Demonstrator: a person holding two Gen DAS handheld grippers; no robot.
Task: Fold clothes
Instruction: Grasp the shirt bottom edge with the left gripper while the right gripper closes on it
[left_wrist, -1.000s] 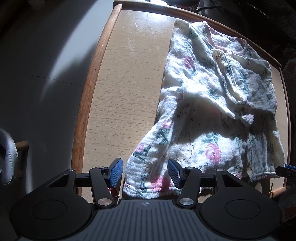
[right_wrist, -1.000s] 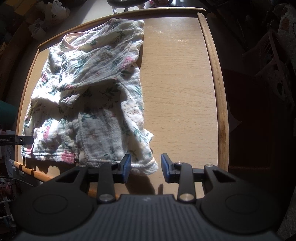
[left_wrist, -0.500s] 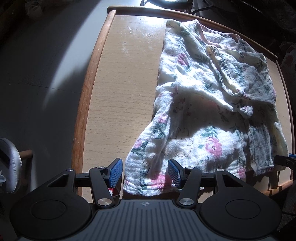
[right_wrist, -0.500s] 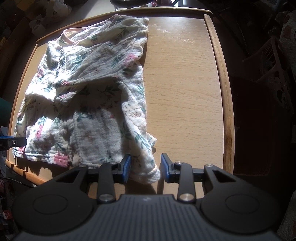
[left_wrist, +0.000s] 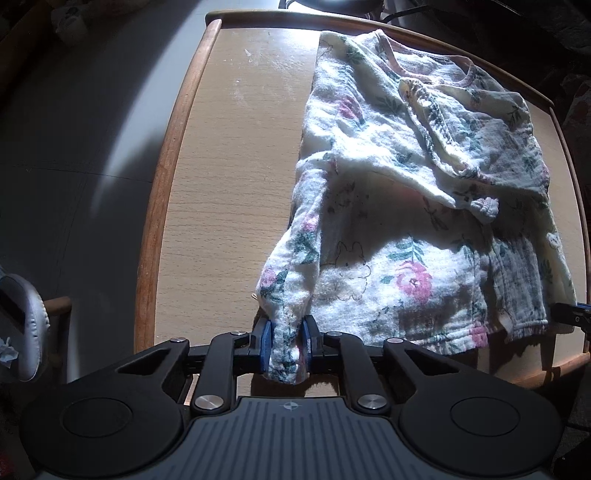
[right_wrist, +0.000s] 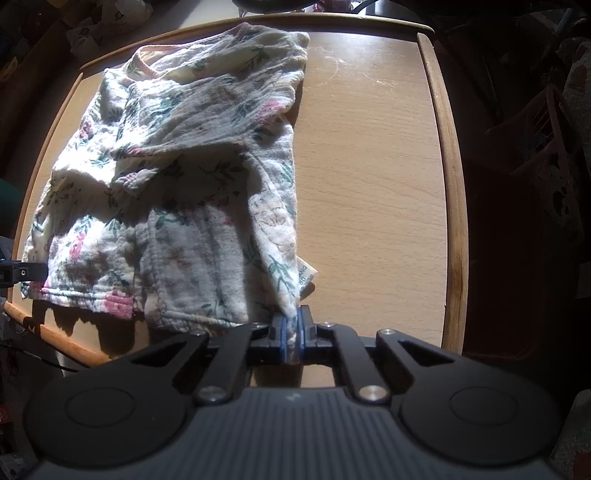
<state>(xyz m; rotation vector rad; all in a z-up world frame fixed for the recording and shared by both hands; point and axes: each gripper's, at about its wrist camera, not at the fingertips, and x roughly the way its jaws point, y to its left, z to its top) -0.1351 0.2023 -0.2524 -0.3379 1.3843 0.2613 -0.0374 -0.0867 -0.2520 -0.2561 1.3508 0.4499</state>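
Floral top lies partly folded on wooden table, sleeves laid across the chest, pink-trimmed neckline at far end, hem at near edge. In left wrist view it covers the right half of the tabletop, bare wood to the left; in right wrist view it's on the left, bare wood to the right.

Left gripper: jaws have just been closing, now clamped on near-left hem corner of the top. Blue pads press both sides of a bunched roll of cloth, which pokes out slightly below them. Cloth rises from the table into the grip, so that corner is pulled up a bit.

Right gripper: jaws also just closing, now nearly together w/ a thin pinch of the near-right hem corner between the blue pads. White care label sticks out of side seam just beyond the pinch.

Each gripper's tip shows at the edge of the other's view, near the hem. Sun falls across the cloth in patches, near part mostly in shadow. Table rim is darker raised wood. Floor beyond is dim, clutter there too dark to tell.
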